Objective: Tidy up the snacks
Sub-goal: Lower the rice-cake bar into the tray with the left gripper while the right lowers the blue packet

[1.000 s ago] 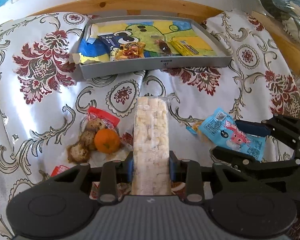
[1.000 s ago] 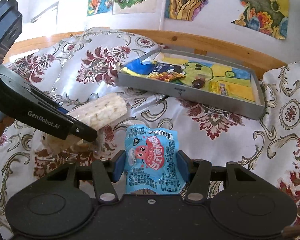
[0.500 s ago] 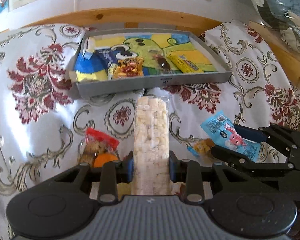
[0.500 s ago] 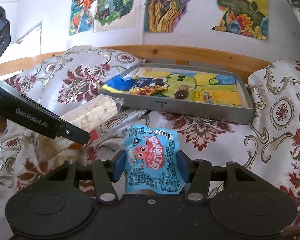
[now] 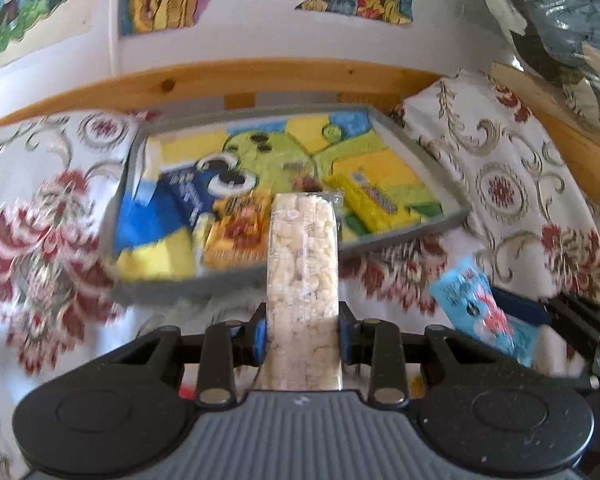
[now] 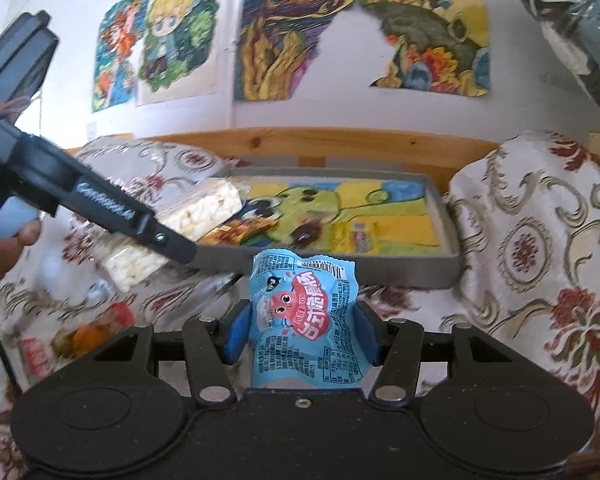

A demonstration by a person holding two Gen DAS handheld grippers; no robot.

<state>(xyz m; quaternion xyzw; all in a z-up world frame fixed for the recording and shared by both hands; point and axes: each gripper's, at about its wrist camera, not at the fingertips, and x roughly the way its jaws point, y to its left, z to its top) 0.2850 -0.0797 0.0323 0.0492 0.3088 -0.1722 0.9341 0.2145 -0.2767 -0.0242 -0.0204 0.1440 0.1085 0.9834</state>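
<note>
A floral cloth [image 6: 532,240] in white, red and gold covers the whole surface, with a wooden rail [image 6: 340,144] along its far edge under a wall of colourful drawings [image 6: 296,28]. On the cloth by that rail sits a shallow grey tray [image 5: 380,242] lined with a cartoon picture, and several snacks already lie in it: an orange packet [image 5: 238,236], a yellow bar [image 5: 370,198] and a small dark piece [image 6: 306,236]. The left gripper [image 5: 302,328] is clamped on a long clear-wrapped rice-puff bar [image 5: 302,264], held in the air with its far end over the tray's near wall. In the right wrist view a hand [image 6: 4,246] shows at that tool's handle. The right gripper [image 6: 302,330] is closed on a blue snack packet [image 6: 302,320] printed with a red cartoon creature, held upright just short of the tray's near wall and to the right of the rice-puff bar. Low on the cloth to the left lies a red-topped bag [image 6: 80,334] with something orange inside, blurred and partly hidden.
</note>
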